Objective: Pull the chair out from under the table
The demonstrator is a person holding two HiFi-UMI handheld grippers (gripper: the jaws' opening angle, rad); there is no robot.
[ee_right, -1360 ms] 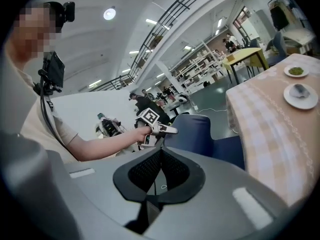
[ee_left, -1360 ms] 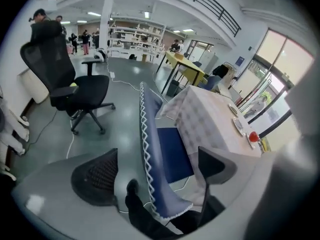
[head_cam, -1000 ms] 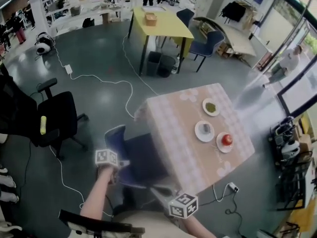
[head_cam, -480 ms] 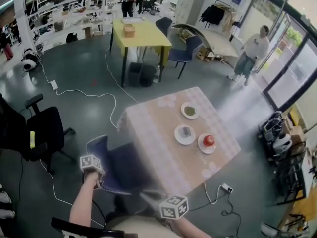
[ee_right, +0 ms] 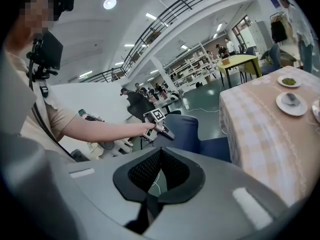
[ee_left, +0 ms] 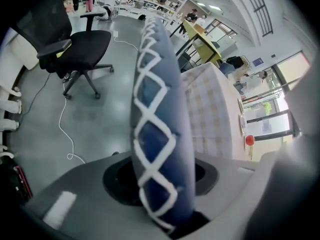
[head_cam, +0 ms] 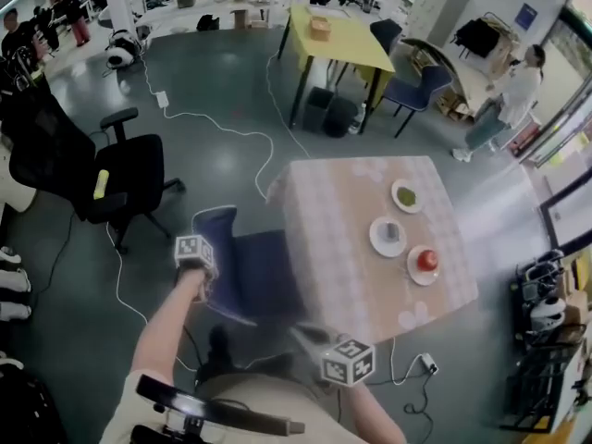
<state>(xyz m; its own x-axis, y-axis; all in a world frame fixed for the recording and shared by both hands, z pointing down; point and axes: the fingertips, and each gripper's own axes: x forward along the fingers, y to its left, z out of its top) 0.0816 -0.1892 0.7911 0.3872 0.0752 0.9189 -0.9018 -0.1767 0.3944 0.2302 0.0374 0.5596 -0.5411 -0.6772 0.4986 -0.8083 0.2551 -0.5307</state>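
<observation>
A blue chair (head_cam: 264, 271) stands with its seat partly under the table (head_cam: 342, 239), which wears a checked cloth. My left gripper (head_cam: 203, 271) points steeply down onto the top of the chair's backrest (head_cam: 217, 239). In the left gripper view the backrest's edge (ee_left: 160, 134), blue with white criss-cross stitching, fills the gap of my left gripper (ee_left: 162, 176), and the jaws are closing against it. My right gripper (head_cam: 305, 333) hangs near the table's front corner. In its own view my right gripper (ee_right: 161, 151) is shut on nothing and faces the chair (ee_right: 190, 129).
Three plates sit on the table: green food (head_cam: 405, 195), a grey item (head_cam: 388, 236), something red (head_cam: 425, 262). A black office chair (head_cam: 120, 188) stands to the left, with white cable (head_cam: 213, 128) on the floor. A yellow table (head_cam: 347, 40), bins (head_cam: 328, 114) and a person (head_cam: 513, 95) are beyond.
My left gripper has come down onto the top of the backrest. The head view has swung, and my right gripper has drifted a little. The chair still sits partly under the table.
</observation>
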